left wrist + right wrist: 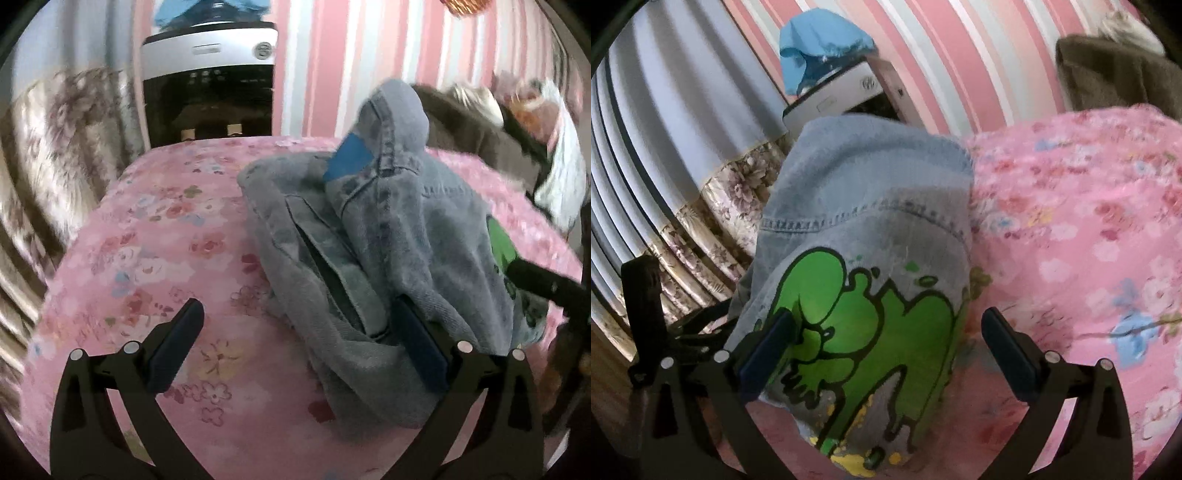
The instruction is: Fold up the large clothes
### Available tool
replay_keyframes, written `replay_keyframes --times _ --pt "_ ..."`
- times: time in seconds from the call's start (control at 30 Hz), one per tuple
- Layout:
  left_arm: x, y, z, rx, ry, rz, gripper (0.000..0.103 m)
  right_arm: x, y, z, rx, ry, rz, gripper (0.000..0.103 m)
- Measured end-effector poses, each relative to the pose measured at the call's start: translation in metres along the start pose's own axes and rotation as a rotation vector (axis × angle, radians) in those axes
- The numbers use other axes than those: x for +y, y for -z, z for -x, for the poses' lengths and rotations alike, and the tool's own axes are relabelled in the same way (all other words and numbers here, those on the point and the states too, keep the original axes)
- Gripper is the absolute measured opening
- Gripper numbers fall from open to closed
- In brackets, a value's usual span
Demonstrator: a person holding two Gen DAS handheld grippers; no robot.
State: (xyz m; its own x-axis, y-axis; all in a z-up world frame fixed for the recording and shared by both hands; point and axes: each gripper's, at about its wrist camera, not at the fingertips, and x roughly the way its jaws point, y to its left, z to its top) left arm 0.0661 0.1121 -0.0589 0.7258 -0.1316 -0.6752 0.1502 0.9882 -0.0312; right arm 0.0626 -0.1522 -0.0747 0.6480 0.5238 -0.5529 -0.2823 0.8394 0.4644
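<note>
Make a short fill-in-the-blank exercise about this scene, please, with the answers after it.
1. The denim jacket lies bunched on a floral bedspread whose main colour is ____.
2. The cartoon print on the jacket is mostly ____.
3. The jaws of the left gripper and the right gripper are both ____.

Answers: pink; green; open

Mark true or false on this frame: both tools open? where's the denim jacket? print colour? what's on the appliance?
1. Both tools are open. True: the left tool and right tool both gape wide.
2. The denim jacket lies on a pink floral bedspread. True.
3. The jacket's print is red. False: it is green.
4. A blue cloth sits on the white appliance. True.
5. The wall is plain white. False: pink and white stripes.
</note>
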Motion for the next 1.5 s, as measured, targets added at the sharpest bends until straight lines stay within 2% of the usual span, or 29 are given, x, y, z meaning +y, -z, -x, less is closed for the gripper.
replay_keyframes --times 0.03,0.13,0.23,0.27,0.3,0.47,0.57,0.7,0.8,0.93,1.1,1.2,1.3,1.43,1.5 --pt "-0.003 -0.002 0.0 0.004 -0.013 -0.026 0.1 0.0 0.0 -0.003 0.009 -0.006 -0.004 0.101" --pt "-0.01 -0.004 0.002 0.023 0.024 -0.069 0.083 0.002 0.0 -0.008 0.035 -0.016 0.011 0.1" --pt "-0.018 -0.003 0.006 0.027 0.05 -0.109 0.06 0.007 -0.002 -0.008 0.057 -0.004 0.056 0.094" --pt "-0.022 -0.003 0.008 0.03 0.062 -0.128 0.05 0.009 -0.002 -0.007 0.063 0.0 0.075 0.091" --pt "-0.025 -0.003 0.008 0.031 0.064 -0.141 0.045 0.011 -0.003 -0.007 0.066 0.008 0.095 0.089" --pt "-0.03 -0.007 0.009 0.045 0.1 -0.14 0.032 0.016 -0.004 0.0 0.058 0.008 0.178 0.067" --pt "-0.042 -0.008 0.013 0.027 0.079 -0.169 0.026 0.019 -0.007 0.007 0.048 0.001 0.236 0.056" --pt "-0.054 -0.016 0.021 -0.002 0.114 -0.161 0.014 0.018 -0.016 0.018 0.036 -0.021 0.275 0.047" --pt "-0.074 -0.023 0.024 -0.031 0.102 -0.187 0.01 0.019 -0.021 0.028 0.011 -0.021 0.317 0.044" --pt "-0.097 -0.036 0.026 -0.066 0.149 -0.181 0.009 0.01 -0.03 0.054 -0.073 0.006 0.347 0.042" --pt "-0.148 -0.057 0.033 -0.141 0.181 -0.233 0.008 -0.011 -0.043 0.104 -0.209 0.096 0.376 0.041" --pt "-0.18 -0.071 0.027 -0.167 0.223 -0.265 0.009 -0.031 -0.054 0.129 -0.248 0.169 0.387 0.041" --pt "-0.201 -0.069 0.001 -0.097 0.227 -0.283 0.008 -0.053 -0.055 0.13 -0.184 0.283 0.461 0.041" --pt "-0.207 -0.047 -0.03 0.014 0.217 -0.259 0.008 -0.092 -0.045 0.114 -0.027 0.327 0.473 0.041" --pt "-0.208 -0.037 -0.031 0.029 0.215 -0.242 0.008 -0.101 -0.041 0.114 0.003 0.315 0.48 0.042"
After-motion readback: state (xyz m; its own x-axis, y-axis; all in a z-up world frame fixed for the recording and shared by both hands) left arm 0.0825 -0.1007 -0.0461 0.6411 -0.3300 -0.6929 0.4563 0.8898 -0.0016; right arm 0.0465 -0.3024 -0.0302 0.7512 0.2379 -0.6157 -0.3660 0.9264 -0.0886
